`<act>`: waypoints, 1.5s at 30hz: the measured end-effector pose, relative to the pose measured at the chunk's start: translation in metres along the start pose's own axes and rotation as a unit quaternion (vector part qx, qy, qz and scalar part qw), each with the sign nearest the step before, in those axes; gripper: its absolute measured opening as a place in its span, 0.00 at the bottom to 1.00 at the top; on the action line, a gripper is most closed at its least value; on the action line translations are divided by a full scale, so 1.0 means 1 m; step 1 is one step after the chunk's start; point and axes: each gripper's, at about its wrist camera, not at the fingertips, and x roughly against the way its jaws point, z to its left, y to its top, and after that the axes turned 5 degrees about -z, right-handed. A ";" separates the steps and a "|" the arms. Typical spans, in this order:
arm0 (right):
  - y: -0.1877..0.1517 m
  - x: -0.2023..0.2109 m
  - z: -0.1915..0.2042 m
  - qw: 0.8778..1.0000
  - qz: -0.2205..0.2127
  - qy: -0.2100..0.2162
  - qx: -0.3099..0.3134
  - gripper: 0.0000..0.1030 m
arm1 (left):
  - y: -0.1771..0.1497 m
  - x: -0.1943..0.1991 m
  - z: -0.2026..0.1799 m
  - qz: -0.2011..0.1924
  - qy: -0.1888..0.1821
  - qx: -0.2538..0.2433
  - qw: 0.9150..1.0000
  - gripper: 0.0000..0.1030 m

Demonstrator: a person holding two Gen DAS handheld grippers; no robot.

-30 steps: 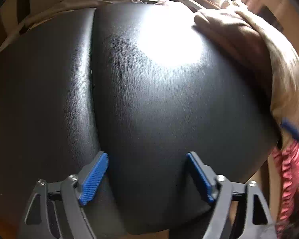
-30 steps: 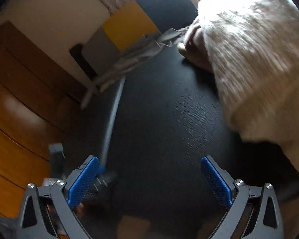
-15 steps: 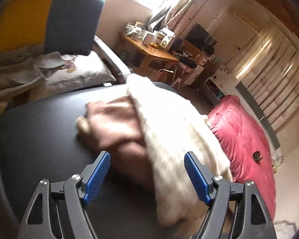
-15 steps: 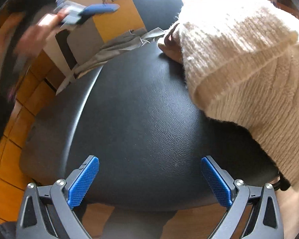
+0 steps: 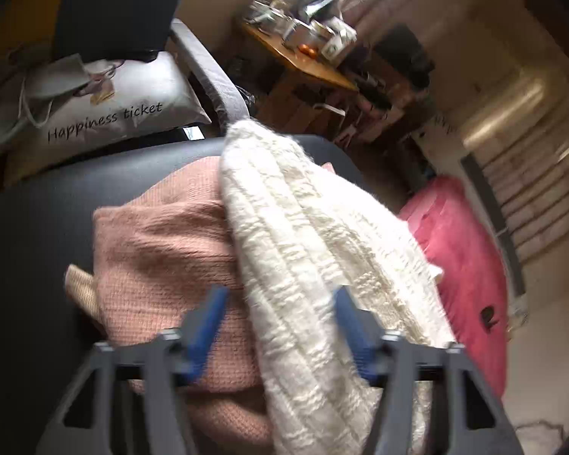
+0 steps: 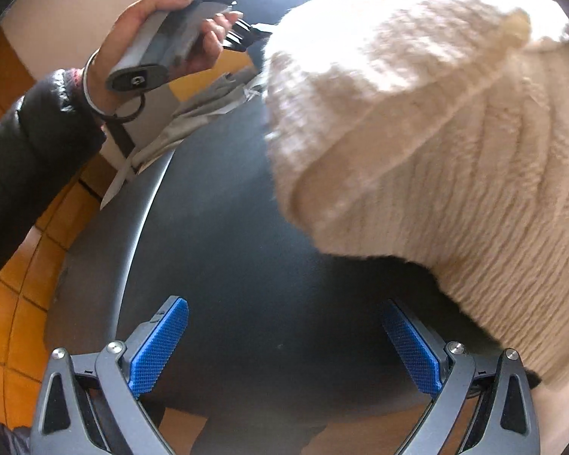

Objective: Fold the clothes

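A cream knitted sweater (image 5: 315, 250) lies draped over a pink knitted garment (image 5: 159, 250) on a black padded surface (image 5: 30, 227). My left gripper (image 5: 280, 326) hangs open just above both garments, with the cream knit between its blue pads (image 5: 208, 318). In the right wrist view the cream sweater (image 6: 436, 121) fills the upper right. My right gripper (image 6: 284, 345) is open over the bare black surface (image 6: 246, 250), to the sweater's lower left. A hand (image 6: 140, 38) in a dark sleeve holds the left gripper's grey handle.
A white "Happiness ticket" bag (image 5: 106, 106) and a dark chair back (image 5: 117, 3) stand behind the black surface. A cluttered wooden table (image 5: 303, 57) and a red blanket (image 5: 470, 265) lie to the right. Grey cloth (image 6: 193, 121) hangs off the surface's far edge above an orange wooden floor (image 6: 15, 303).
My left gripper swung from the bare black surface to the garments and moved in close over them. The right gripper's view shifted slightly closer to the cream sweater.
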 end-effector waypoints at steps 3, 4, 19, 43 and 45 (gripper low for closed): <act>0.001 0.007 -0.009 1.000 -0.015 -0.011 -0.013 1.00 | 0.002 -0.001 -0.018 -0.005 0.020 -0.020 1.000 0.10; 0.001 0.011 -0.012 1.000 -0.021 -0.016 -0.016 1.00 | 0.002 0.003 -0.020 -0.010 0.021 -0.016 1.000 0.10; 0.012 0.109 -0.069 0.983 -0.125 -0.074 -0.112 1.00 | -0.135 0.213 0.033 -0.162 -0.040 0.016 0.986 0.00; 0.038 0.113 -0.022 0.987 -0.108 -0.115 -0.041 1.00 | -0.121 0.141 0.061 -0.069 -0.091 0.117 0.987 0.45; 0.048 0.113 -0.030 0.985 -0.118 -0.117 -0.053 1.00 | -0.105 0.128 0.057 -0.075 -0.090 0.118 0.986 0.45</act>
